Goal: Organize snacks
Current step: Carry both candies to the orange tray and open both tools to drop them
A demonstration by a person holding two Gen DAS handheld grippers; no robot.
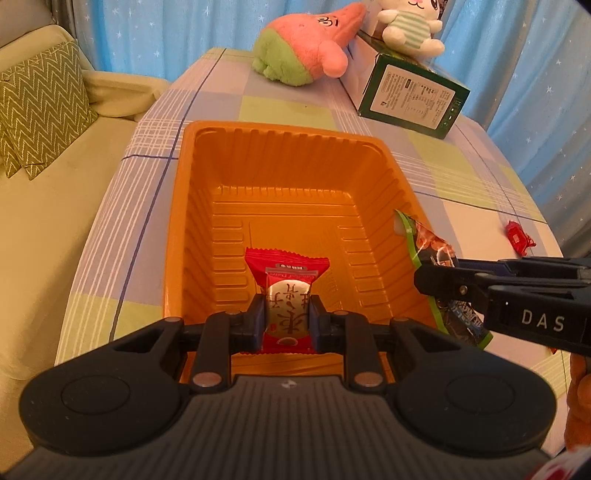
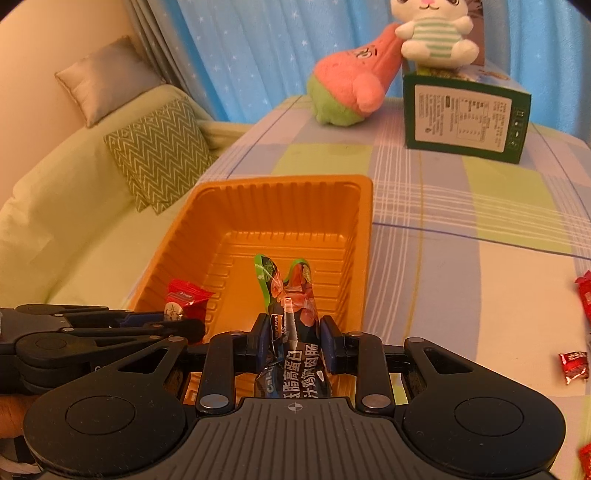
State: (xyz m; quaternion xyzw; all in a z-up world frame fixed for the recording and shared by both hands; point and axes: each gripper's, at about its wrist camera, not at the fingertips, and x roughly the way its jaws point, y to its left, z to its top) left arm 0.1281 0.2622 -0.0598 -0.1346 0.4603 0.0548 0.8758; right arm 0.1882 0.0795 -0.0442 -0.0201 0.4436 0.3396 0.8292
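An orange plastic tray (image 1: pixel 280 173) sits on the checked tablecloth; it also shows in the right wrist view (image 2: pixel 295 206). My left gripper (image 1: pixel 287 317) is shut on a red snack packet (image 1: pixel 286 291) and holds it over the tray's near end. My right gripper (image 2: pixel 293 339) is shut on a dark green-edged sausage packet (image 2: pixel 291 310) and holds it over the tray's near right rim. The right gripper (image 1: pixel 480 291) and its packet (image 1: pixel 432 251) show at the right of the left wrist view. The left gripper (image 2: pixel 173 325) with the red packet (image 2: pixel 184 299) shows at the left of the right wrist view.
A green box (image 1: pixel 410 96) with a white plush rabbit (image 1: pixel 410 26) on it stands at the table's far end, beside a pink and green plush (image 1: pixel 306 48). Loose red candies (image 2: pixel 572 365) lie on the cloth to the right. A sofa with cushions (image 1: pixel 37 110) is at the left.
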